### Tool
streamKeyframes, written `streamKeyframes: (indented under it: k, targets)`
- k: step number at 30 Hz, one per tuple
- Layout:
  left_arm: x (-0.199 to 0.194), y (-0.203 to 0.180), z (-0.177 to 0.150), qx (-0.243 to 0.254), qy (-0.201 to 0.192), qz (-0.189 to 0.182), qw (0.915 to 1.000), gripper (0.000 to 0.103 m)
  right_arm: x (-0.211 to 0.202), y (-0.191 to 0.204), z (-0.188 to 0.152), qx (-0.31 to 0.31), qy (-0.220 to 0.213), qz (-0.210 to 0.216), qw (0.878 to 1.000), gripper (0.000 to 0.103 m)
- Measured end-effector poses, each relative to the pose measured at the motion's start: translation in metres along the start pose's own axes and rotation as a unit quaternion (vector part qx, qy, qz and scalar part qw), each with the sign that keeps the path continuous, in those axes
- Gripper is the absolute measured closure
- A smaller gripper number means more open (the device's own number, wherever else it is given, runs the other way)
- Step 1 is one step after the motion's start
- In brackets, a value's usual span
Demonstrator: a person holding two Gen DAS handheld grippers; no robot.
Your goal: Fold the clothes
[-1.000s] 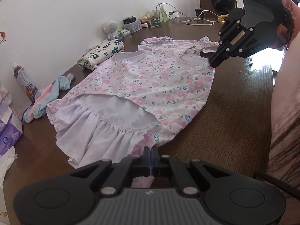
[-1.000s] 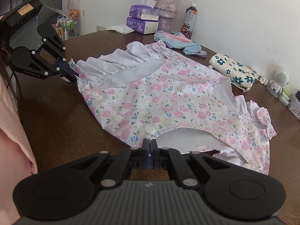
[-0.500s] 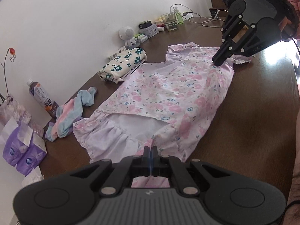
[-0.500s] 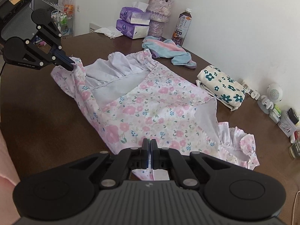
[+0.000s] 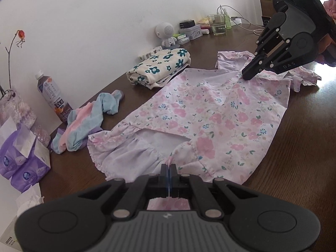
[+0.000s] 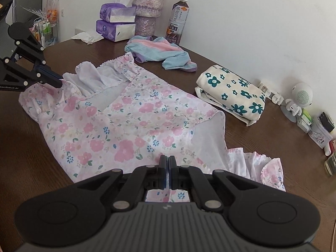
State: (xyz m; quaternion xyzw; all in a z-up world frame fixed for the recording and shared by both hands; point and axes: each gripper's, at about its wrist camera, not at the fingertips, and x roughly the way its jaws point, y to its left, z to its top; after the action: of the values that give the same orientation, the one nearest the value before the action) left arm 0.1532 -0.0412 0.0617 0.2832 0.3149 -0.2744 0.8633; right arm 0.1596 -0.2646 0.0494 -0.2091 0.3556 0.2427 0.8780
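A pink floral dress (image 5: 212,117) (image 6: 130,126) with a ruffled hem lies on the dark wooden table (image 5: 302,147), one long side folded over toward the wall. My left gripper (image 5: 168,168) is shut on the hem edge; in the right wrist view it shows at the far left (image 6: 59,83), pinching the ruffle. My right gripper (image 6: 167,161) is shut on the dress near the shoulder, and in the left wrist view (image 5: 245,76) its tips press cloth by the sleeve ruffles.
Along the wall: a folded cream garment with teal flowers (image 5: 159,68) (image 6: 231,96), a crumpled pink-and-blue garment (image 5: 88,117) (image 6: 159,51), a tea bottle (image 6: 178,25), purple tissue packs (image 5: 23,159), a vase (image 6: 147,10), a small robot figure (image 6: 298,98), a glass (image 5: 217,24).
Both grippers have carried the near edge of the dress across toward the wall, laying one side over the middle. The white inner lining is now mostly covered by floral cloth.
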Motion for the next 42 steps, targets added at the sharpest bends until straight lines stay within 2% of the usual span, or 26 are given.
streamKeyframes:
  k: [9, 12, 15, 16, 17, 19, 22, 26, 28, 30, 32, 34, 42]
  targets:
    - [0.031, 0.005, -0.010, -0.019, 0.022, -0.010, 0.9995, 0.102, 0.033, -0.006, -0.010, 0.018, 0.026, 0.009, 0.999, 0.102]
    - [0.035, 0.004, -0.015, -0.027, 0.028, -0.007, 0.9992, 0.094, 0.037, -0.007, -0.013, 0.027, 0.029, 0.007, 0.999, 0.101]
    - [0.023, 0.009, -0.015, -0.049, 0.007, 0.006, 0.9988, 0.081, 0.028, -0.013, -0.015, 0.050, 0.016, -0.011, 0.999, 0.090]
    - [0.015, 0.010, -0.014, -0.059, -0.006, 0.012, 0.9982, 0.075, 0.020, -0.016, -0.016, 0.063, 0.004, -0.023, 0.998, 0.076]
    - [0.008, 0.012, -0.013, -0.067, -0.020, 0.015, 0.9974, 0.073, 0.011, -0.018, -0.017, 0.074, -0.009, -0.032, 0.997, 0.069]
    - [-0.006, 0.011, -0.006, -0.077, -0.049, 0.011, 0.9958, 0.073, -0.009, -0.015, -0.016, 0.087, -0.038, -0.023, 0.995, 0.069]
    - [-0.013, -0.004, 0.006, -0.063, -0.070, -0.030, 0.9951, 0.073, -0.035, -0.009, -0.015, 0.102, -0.079, -0.006, 0.992, 0.069]
    - [0.002, -0.036, 0.012, -0.041, -0.059, -0.083, 0.9939, 0.073, -0.026, 0.032, -0.015, 0.078, -0.080, 0.055, 0.992, 0.069]
    - [0.014, -0.047, 0.007, -0.042, -0.047, -0.085, 0.9944, 0.073, -0.013, 0.052, -0.018, 0.070, -0.070, 0.073, 0.992, 0.069]
    - [0.023, -0.055, 0.001, -0.035, -0.037, -0.071, 0.9962, 0.073, -0.001, 0.070, -0.021, 0.062, -0.059, 0.086, 0.993, 0.069]
    - [0.028, -0.059, -0.005, -0.031, -0.034, -0.058, 0.9973, 0.073, 0.004, 0.075, -0.026, 0.056, -0.056, 0.066, 0.995, 0.069]
    - [0.026, -0.054, -0.010, -0.047, -0.039, -0.060, 0.9963, 0.073, 0.005, 0.078, -0.032, 0.052, -0.056, 0.047, 0.996, 0.069]
    - [0.015, -0.032, -0.033, -0.092, -0.035, -0.055, 0.9936, 0.067, -0.007, 0.052, -0.062, 0.092, -0.060, 0.021, 0.994, 0.069]
